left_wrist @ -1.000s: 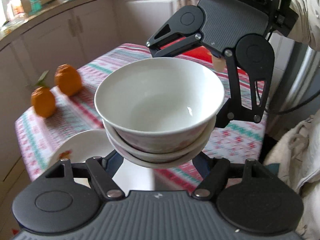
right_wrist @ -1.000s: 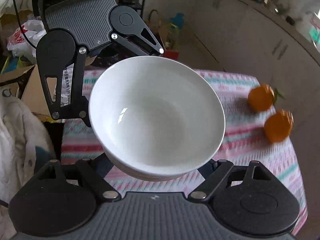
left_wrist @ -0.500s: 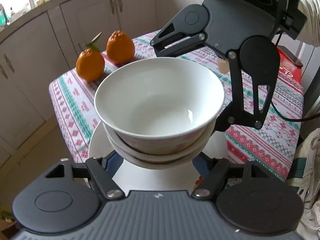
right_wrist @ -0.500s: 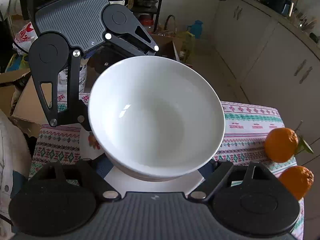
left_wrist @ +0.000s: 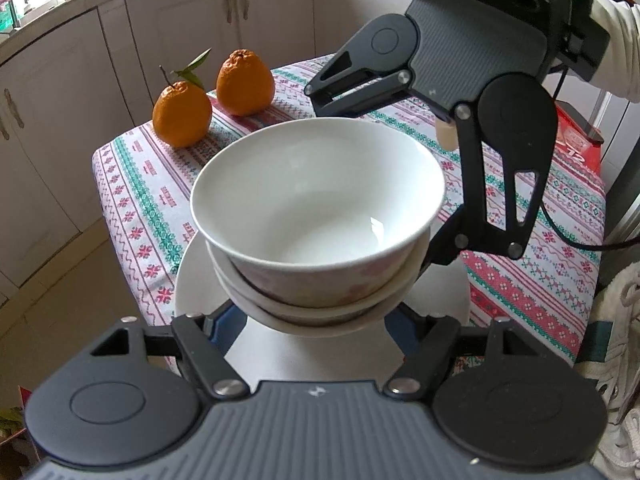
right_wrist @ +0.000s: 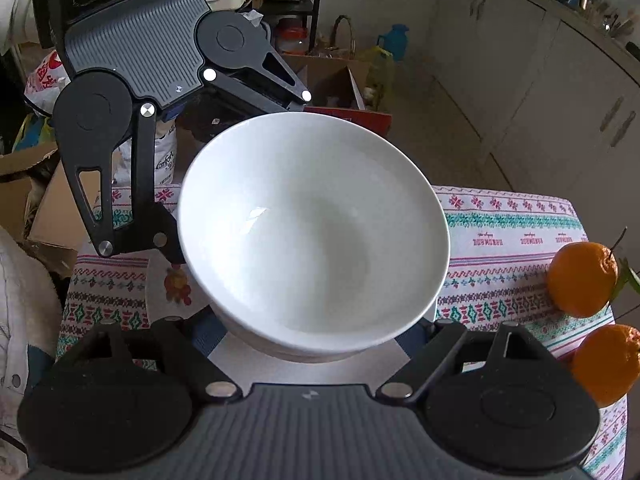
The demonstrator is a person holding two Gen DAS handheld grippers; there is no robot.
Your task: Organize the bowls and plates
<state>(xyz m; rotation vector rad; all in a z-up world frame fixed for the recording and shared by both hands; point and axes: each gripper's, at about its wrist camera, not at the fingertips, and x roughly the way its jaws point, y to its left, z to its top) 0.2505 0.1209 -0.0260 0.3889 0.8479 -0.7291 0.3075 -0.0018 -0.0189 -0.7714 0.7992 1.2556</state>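
Lowered over the plate, the bowl stack sits clamped between both grippers.

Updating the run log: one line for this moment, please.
phase: carrying | load: bowl stack | left gripper: supporting | right gripper: supporting | below: plate

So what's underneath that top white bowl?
The top bowl sits nested in at least one more bowl, and below the stack lies a white plate on the tablecloth. The plate's middle is hidden.
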